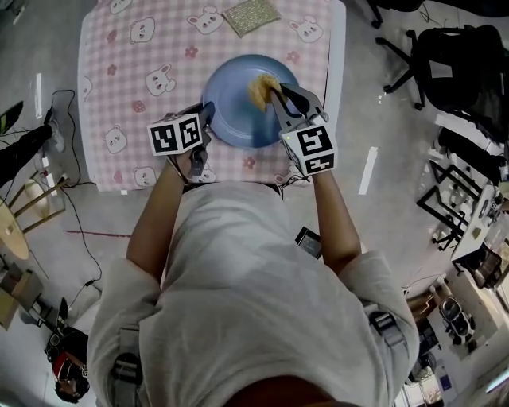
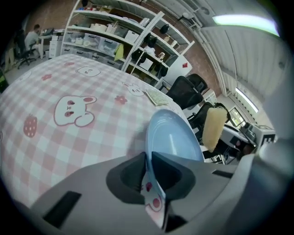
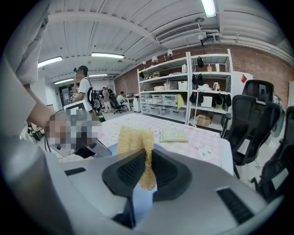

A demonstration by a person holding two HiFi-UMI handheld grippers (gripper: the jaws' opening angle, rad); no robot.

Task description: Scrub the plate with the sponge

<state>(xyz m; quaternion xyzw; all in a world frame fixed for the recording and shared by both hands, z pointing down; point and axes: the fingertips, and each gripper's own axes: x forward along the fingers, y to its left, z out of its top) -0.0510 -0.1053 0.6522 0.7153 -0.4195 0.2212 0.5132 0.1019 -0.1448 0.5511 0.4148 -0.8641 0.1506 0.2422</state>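
A light blue plate [image 1: 238, 107] lies on the pink checked tablecloth [image 1: 135, 79] near the table's front edge. My left gripper [image 1: 205, 121] is shut on the plate's left rim [image 2: 148, 151], pinching rim and cloth together. My right gripper [image 1: 274, 94] is shut on a yellow sponge [image 1: 261, 89], which sits over the plate's right half. In the right gripper view the sponge [image 3: 135, 140] stands up between the jaws, with the plate [image 3: 138, 202] below it. From the left gripper view the sponge [image 2: 213, 126] shows beyond the plate's far rim.
A greenish scouring pad [image 1: 250, 16] lies at the table's far edge, also seen as a pad [image 3: 173, 135] in the right gripper view. Black office chairs [image 1: 445, 63] stand to the right of the table. Shelving [image 3: 183, 92] and people stand beyond the table.
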